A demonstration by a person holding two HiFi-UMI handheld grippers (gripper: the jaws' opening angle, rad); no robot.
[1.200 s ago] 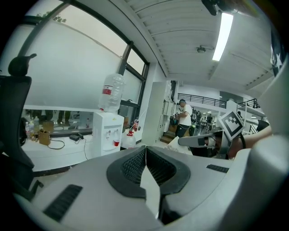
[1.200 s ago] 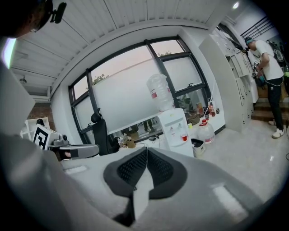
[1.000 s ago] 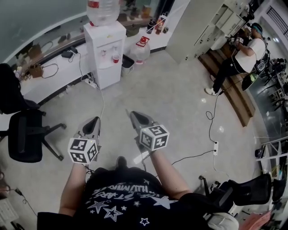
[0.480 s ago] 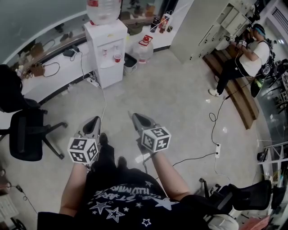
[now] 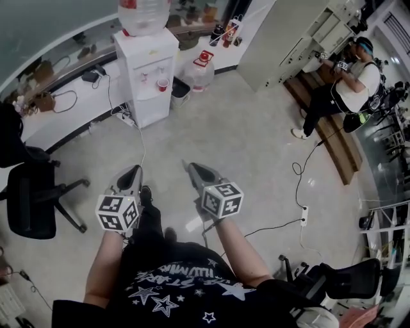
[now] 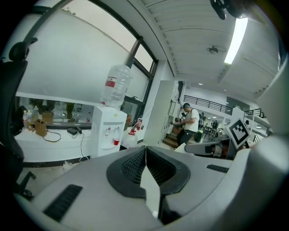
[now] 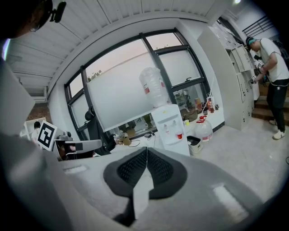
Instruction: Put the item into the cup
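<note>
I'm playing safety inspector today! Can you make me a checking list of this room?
Surface: grey floor under the grippers.
Job's things: red cup on the water dispenser; item: nothing seen.
Clutter: spare water jug, bin beside the dispenser.
Grippers: left gripper shut, empty; right gripper shut, empty.
Cables: power strip with cable on the floor, right side.
Surroundings: office chair left, person by cabinets far right.

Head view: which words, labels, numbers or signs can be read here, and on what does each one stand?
No text can be quoted with certainty.
On the shirt: white lettering among stars, upside down, too blurred to read.
On the water bottle: a red label, too small to read.
On the left gripper and the right gripper: square black-and-white markers only, no words.
</note>
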